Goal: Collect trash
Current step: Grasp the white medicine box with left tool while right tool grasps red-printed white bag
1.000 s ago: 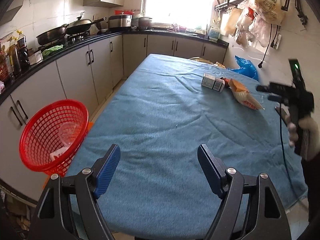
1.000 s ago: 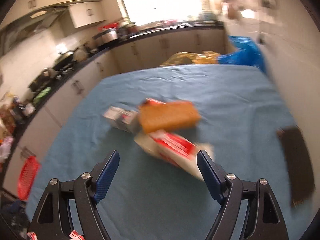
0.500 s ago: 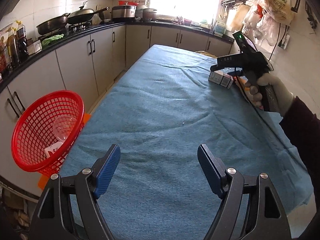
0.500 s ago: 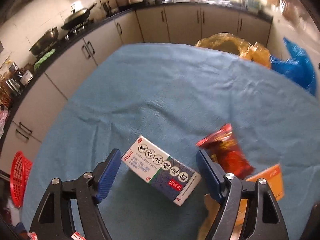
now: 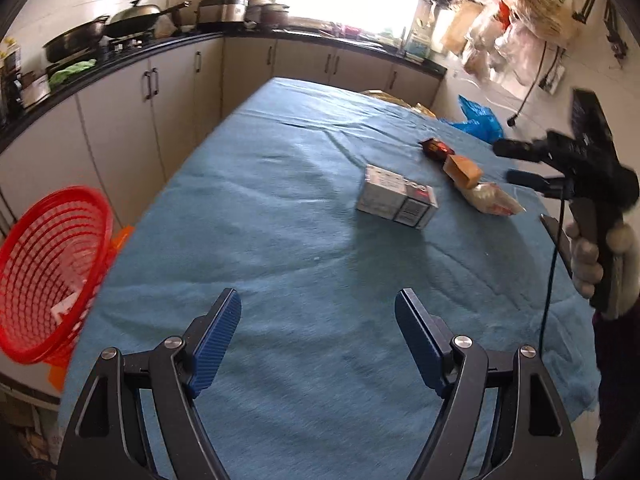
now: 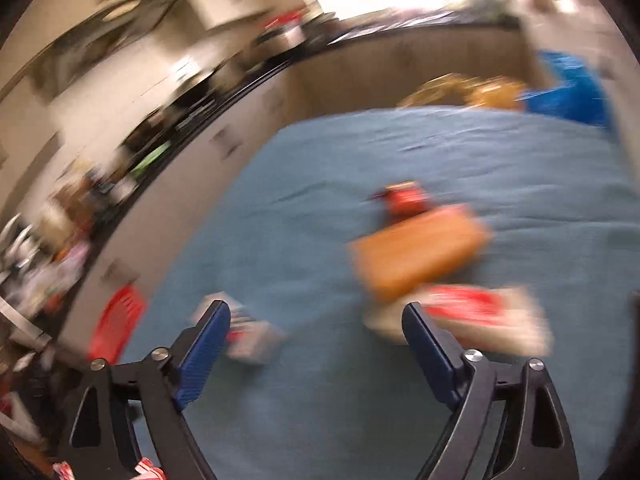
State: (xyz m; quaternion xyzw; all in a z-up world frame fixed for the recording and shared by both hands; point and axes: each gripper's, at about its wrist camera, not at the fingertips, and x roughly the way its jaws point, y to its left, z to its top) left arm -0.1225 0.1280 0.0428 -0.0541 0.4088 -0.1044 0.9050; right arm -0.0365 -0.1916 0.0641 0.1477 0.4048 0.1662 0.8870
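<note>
Jaws of the left gripper (image 5: 318,340) stand wide apart, empty above the blue tablecloth (image 5: 280,264); the right gripper (image 6: 316,344) has just been opening, nothing between its pads. Red basket (image 5: 48,276) hangs off the left table edge. White box (image 5: 396,196), orange packet (image 5: 462,170) and small red wrapper (image 5: 436,148) lie on the cloth.

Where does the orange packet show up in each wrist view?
Left wrist: orange packet lies right of centre, beyond the white box.
Right wrist: orange packet is blurred, right of centre, above the right tongs.
Shared landmark: red basket off the table's left edge.
</note>
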